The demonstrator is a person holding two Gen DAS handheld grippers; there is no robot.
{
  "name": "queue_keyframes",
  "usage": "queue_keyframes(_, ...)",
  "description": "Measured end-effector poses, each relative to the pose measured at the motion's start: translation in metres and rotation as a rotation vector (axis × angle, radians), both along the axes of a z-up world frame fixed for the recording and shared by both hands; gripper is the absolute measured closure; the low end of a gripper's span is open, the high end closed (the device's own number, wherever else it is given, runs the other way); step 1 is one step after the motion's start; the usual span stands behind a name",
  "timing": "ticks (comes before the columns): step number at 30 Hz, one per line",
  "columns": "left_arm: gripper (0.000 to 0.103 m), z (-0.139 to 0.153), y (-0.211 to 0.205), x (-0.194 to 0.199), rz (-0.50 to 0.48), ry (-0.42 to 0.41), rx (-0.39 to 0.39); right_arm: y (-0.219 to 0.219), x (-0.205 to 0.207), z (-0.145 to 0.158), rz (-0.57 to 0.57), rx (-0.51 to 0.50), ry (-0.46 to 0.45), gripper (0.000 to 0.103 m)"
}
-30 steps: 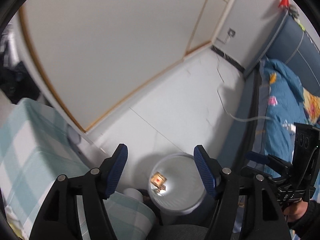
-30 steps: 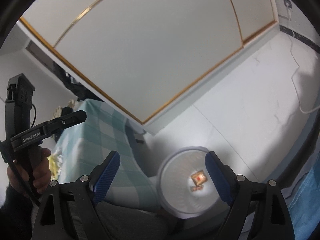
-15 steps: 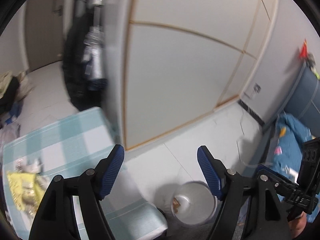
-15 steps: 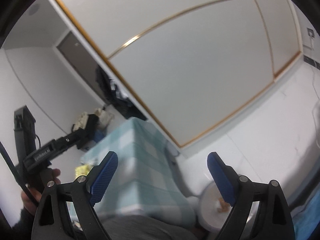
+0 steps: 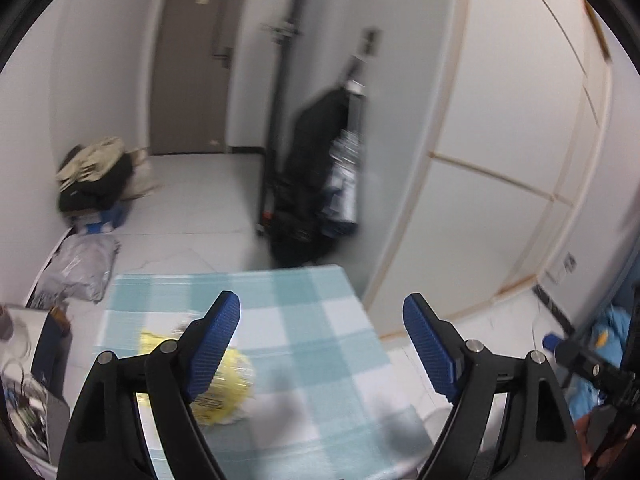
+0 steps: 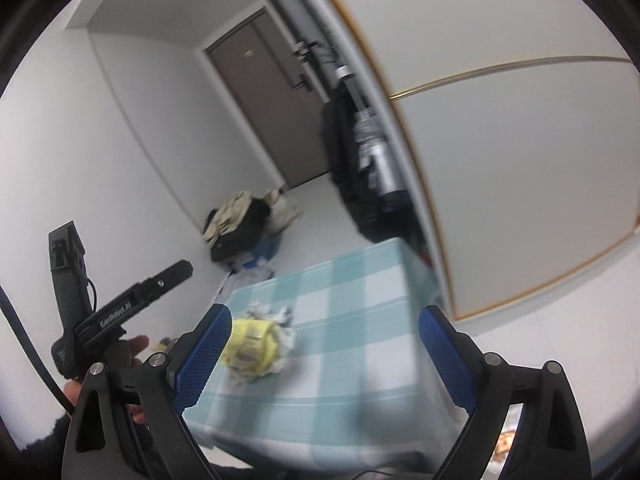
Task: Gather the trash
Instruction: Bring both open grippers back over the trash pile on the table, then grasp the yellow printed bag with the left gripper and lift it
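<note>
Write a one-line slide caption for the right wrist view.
Open right gripper faces crumpled yellow wrapper on the checked tablecloth; left gripper alongside.

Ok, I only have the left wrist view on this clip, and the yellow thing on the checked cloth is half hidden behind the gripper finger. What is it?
Observer: A crumpled yellow wrapper, with white crumpled paper bunched against its far side.
Operator: Is the right gripper holding anything?
Observer: No. The right gripper is open and empty above the checked cloth, and the wrapper sits by its left finger, ungripped.
</note>
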State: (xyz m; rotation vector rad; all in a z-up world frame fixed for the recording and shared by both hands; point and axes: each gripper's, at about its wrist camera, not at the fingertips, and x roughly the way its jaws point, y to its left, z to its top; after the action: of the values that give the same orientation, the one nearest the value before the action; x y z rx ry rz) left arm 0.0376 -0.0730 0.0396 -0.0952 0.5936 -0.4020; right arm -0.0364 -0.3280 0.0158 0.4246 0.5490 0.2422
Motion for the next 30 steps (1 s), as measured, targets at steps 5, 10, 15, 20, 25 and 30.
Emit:
queue_keyframes(5,0.022,-0.005,0.052,0.015,0.124,-0.024,-0.006,0.036,0.024,-0.001,0.038,-0.043,0.024,0.008)
queue_keyframes(10,0.022,-0.013,0.102,0.033,0.247,0.026,-0.044,0.068,0.051,-0.007,0.087,-0.077,0.034,0.008)
queue_keyframes(15,0.022,-0.034,0.14,0.047,0.296,0.102,-0.095,0.107,0.084,-0.021,0.191,-0.13,0.063,0.008)
queue_keyframes(20,0.022,-0.055,0.153,0.057,0.23,0.205,-0.127,0.132,0.11,-0.034,0.263,-0.136,0.111,0.008)
queue_keyframes(25,0.022,-0.076,0.159,0.066,0.157,0.262,-0.1,0.133,0.124,-0.043,0.242,-0.089,0.15,0.008)
queue_keyframes(30,0.022,-0.101,0.16,0.076,0.078,0.339,-0.086,0.138,0.132,-0.044,0.238,-0.068,0.163,0.008)
